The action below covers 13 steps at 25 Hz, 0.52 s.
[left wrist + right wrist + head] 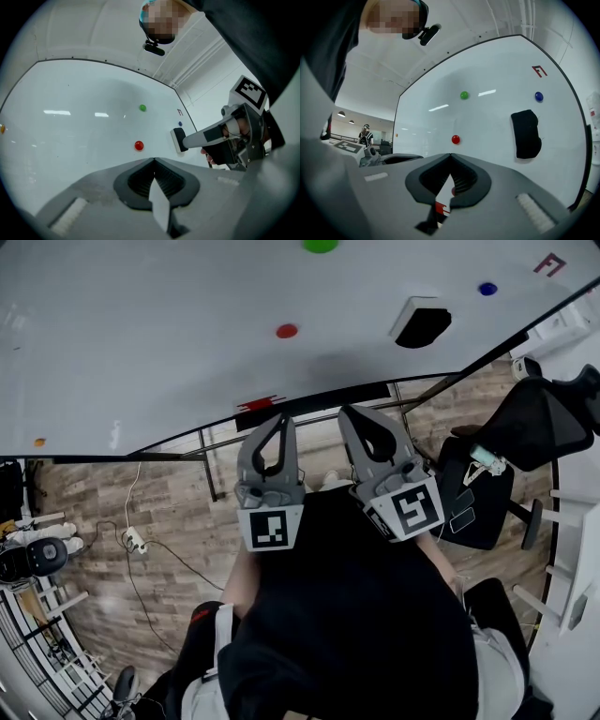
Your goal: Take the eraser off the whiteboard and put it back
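The eraser (pixel 421 322) sits on the whiteboard (pixel 141 334), right of the red magnet (pixel 287 331). My left gripper (pixel 280 416) and right gripper (pixel 354 412) both have their jaws together, empty. I'd open the right jaws wide first, then approach squarely across its narrow sides.

A person wears a loose black top (pixel 356 624). Each hand carries a matte grey plastic tool. The left gripper (pixel 283 416) and the right gripper (pixel 351 412) have the same shape, tapering to a rounded point around a teardrop-shaped opening lined in black. Inside that opening sit black ribbed pads (pixel 171 180). A white cube (pixel 270 529) printed with bold black square markers caps the rear of each one. A pale ridged strip (pixel 68 215) is set into the grey shell.
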Tool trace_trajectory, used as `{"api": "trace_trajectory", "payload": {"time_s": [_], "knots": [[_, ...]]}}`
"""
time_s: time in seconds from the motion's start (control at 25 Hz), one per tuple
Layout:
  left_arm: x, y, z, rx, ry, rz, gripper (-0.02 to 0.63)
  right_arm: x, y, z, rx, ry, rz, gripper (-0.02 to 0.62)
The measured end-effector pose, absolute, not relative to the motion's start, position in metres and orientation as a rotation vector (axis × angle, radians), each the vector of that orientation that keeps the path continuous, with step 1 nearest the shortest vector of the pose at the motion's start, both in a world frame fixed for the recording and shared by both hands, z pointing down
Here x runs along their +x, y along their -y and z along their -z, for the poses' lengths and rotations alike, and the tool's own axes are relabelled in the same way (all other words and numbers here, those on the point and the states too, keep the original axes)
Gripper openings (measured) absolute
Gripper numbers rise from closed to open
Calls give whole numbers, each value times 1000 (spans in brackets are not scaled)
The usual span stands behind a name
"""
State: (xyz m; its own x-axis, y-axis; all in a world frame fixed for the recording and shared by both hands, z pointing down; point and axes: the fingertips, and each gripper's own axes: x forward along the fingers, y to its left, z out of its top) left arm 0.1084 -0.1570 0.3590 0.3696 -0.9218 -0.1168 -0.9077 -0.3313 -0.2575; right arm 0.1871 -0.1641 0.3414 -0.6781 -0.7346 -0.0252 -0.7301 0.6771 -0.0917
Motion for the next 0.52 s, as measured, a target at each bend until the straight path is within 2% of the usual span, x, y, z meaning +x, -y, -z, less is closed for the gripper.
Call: {"api": "trace_trajectory", "payload": {"time_s": [0.52], "knots": [[102, 157, -359, -2354, -1609, 85, 2, 172, 163, -343, -1193, -2856, 107, 0]]}}
